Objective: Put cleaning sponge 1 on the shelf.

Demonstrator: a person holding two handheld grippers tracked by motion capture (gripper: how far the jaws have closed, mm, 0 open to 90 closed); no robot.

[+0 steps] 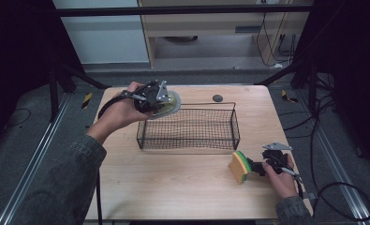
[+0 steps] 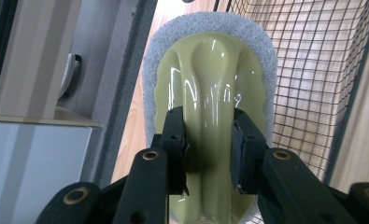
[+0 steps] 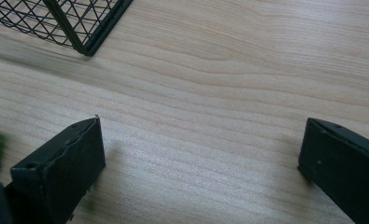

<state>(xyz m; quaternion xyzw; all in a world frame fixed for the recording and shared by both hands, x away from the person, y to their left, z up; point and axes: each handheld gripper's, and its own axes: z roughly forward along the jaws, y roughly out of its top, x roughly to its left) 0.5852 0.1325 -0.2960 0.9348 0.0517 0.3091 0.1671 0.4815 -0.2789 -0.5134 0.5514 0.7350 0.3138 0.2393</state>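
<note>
1. The left gripper (image 1: 161,101) is held above the far left corner of the wire basket (image 1: 234,123), its jaws clamped on the raised middle ridge of a pale green scrubber (image 2: 215,84).
2. In the left gripper view each jaw presses one flank of that glossy ridge; the scrubber's white fibre pad (image 2: 149,74) rims the plastic body and reaches out past the jaw tips.
3. Beyond the jaws and to their right in that view is the black mesh of the basket, with the wooden table (image 1: 173,183) showing through it; to their left the table edge falls away to the grey floor.
4. The left hand (image 1: 122,112) wraps the gripper body from behind, its cable looping beside the wrist.
5. The right gripper (image 1: 262,165) rests low at the near right part of the table, held by the right hand (image 1: 281,176).
6. Its jaws stand wide apart with bare wood between them in the right gripper view.
7. A sponge (image 1: 240,167) with a green scouring layer stands on edge just outside one jaw; in the right gripper view a sliver of green shows at the left jaw's outer side.
8. A corner of the basket lies ahead of the right jaws, up and to the left, apart from them.
</note>
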